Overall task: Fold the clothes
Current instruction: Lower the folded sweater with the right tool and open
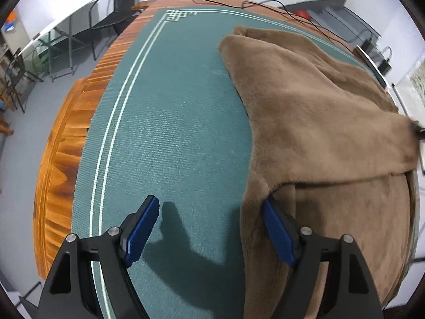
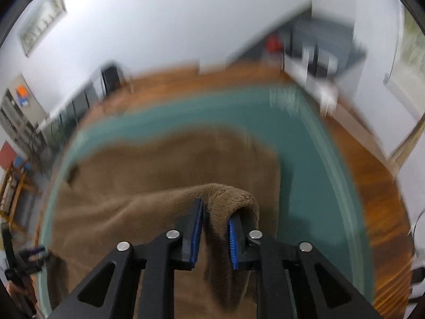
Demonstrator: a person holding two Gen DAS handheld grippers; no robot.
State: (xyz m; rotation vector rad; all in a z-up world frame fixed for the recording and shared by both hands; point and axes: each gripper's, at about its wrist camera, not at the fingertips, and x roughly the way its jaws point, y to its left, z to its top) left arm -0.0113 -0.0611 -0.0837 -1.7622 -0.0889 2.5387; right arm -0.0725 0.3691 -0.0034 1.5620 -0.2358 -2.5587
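Left wrist view: my left gripper (image 1: 209, 212) hangs wide open, holding nothing, its right finger tucked under the edge of the brown fleece garment (image 1: 318, 111) spread on the green mat (image 1: 172, 122). Right wrist view: my right gripper (image 2: 215, 224), narrowly parted, carries a fleece fold draped between its fingers above the mat.

right wrist view motion-blurred, brown garment (image 1: 318, 111) cut off at right edge
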